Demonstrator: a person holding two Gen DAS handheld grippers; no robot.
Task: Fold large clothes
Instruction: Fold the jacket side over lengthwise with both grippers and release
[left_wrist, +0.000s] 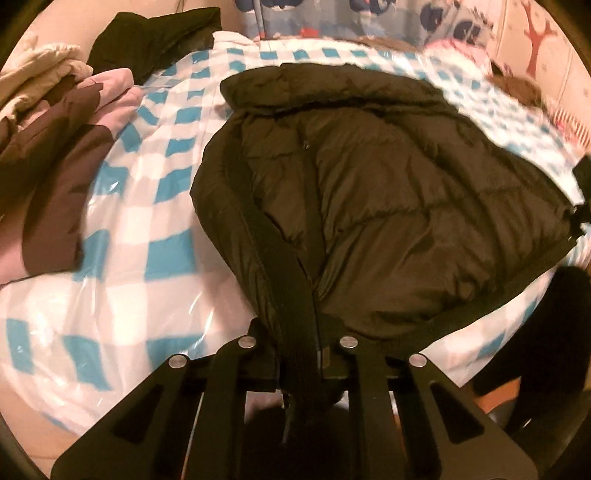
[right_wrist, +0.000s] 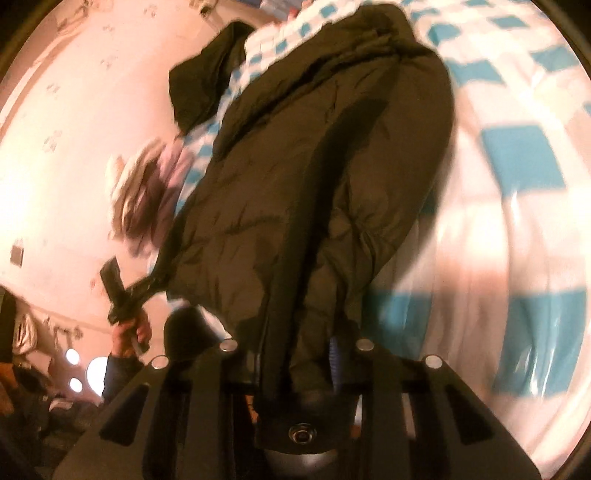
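Dark puffer jacket (left_wrist: 369, 192) spread across a bed (left_wrist: 140, 229) under a blue-and-white checked cover, collar toward the far side, hem toward the camera. Left gripper (left_wrist: 301, 354) clamped nearly closed on the jacket's near hem corner, right at the ribbed zipper band, fabric bunched between the jaws and drawn up off the cover. Right gripper (right_wrist: 295, 354) closed on a thicker fold at the other hem corner, jaws standing somewhat wider around the padding, a snap button (right_wrist: 303, 434) showing on the tab of cloth hanging below them. Jacket stretched between both grips; in the right wrist view, hanging long and narrow away from the camera.

Left gripper also visible from the right wrist view, low on the left, pinching the hem corner, a hand (right_wrist: 133, 332) wrapped round its handle. Right gripper only a dark sliver at the right edge of the left wrist view.

Pile of clothes (left_wrist: 62, 147) in cream, pink and brown on the bed's left part, well apart from the jacket. Black garment (left_wrist: 155, 40) beyond the pile, near the far edge. Both views blurred.
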